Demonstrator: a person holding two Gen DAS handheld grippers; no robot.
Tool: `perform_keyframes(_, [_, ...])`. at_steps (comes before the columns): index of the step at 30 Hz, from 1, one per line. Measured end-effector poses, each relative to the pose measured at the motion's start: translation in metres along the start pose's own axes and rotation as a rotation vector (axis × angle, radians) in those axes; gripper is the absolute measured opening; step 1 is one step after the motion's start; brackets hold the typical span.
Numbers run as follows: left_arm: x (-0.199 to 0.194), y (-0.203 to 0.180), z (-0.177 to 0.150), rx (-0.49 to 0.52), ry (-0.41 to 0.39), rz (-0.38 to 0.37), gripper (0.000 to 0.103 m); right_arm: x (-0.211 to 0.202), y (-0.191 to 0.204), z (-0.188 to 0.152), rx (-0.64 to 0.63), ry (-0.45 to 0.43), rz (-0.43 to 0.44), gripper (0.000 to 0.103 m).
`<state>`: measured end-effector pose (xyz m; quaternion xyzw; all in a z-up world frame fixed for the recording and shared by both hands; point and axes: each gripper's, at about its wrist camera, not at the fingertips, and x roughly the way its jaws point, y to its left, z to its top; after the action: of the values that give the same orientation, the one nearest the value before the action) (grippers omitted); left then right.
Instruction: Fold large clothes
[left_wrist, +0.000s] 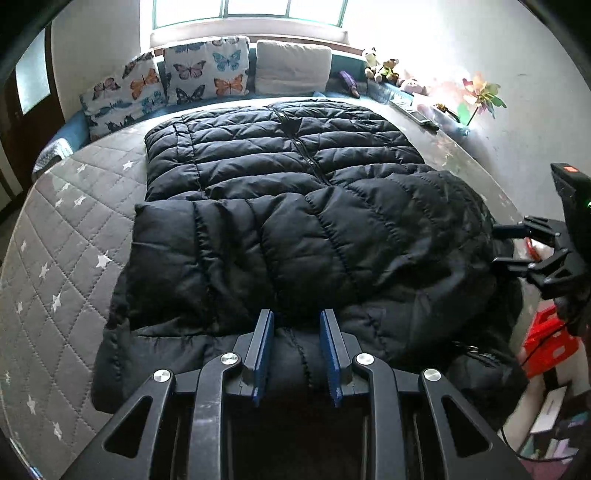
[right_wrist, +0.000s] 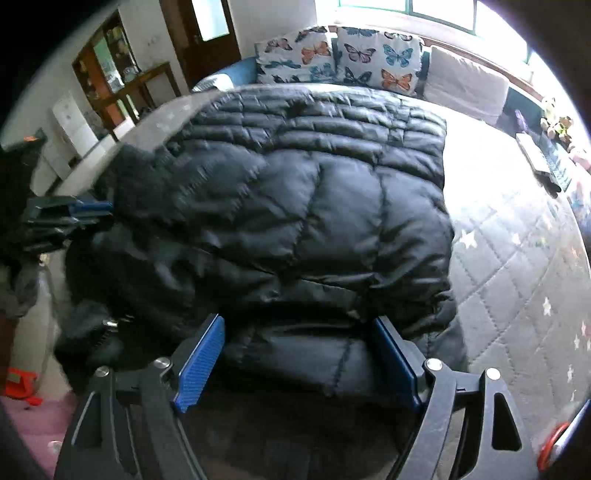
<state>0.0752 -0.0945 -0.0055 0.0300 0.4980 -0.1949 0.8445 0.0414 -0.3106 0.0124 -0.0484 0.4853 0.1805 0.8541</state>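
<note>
A black quilted puffer jacket (left_wrist: 280, 192) lies on the grey star-patterned bed cover (left_wrist: 62, 266), zipper up, with its near part folded over the body. My left gripper (left_wrist: 297, 314) hovers at the jacket's near edge, jaws a narrow gap apart, nothing between them. My right gripper (left_wrist: 496, 245) shows at the jacket's right edge in the left wrist view. In the right wrist view the right gripper (right_wrist: 297, 323) is wide open over the jacket (right_wrist: 295, 206), and the left gripper (right_wrist: 99, 212) sits at the far left edge.
Butterfly cushions (left_wrist: 207, 70) and a plain cushion (left_wrist: 293, 66) line the head of the bed under a window. Soft toys (left_wrist: 384, 68), a paper flower (left_wrist: 480, 96) and a remote lie on the right ledge. A red object (left_wrist: 546, 339) sits on the floor at right.
</note>
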Motion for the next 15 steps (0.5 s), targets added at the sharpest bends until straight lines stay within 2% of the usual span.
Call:
perform_keyframes(6, [-0.043,0.025,0.004,-0.057,-0.031,0.03,0.031,-0.041,0.008,-0.005,-0.143,-0.033,-0.113,0.088])
perform_keyframes(8, [-0.057,0.04,0.008,-0.097,-0.027,0.033,0.032,-0.055,0.005,-0.002,-0.15,-0.057,-0.112,0.088])
perform_keyframes(12, [-0.082,0.083,0.035,-0.216,-0.013,0.004,0.032,-0.075,-0.011,0.028,-0.114,-0.076,-0.092,0.088])
perform_keyframes(15, [-0.101,0.114,0.071,-0.246,-0.01,0.022,0.032,-0.093,-0.026,0.069,-0.128,-0.072,-0.095,0.088])
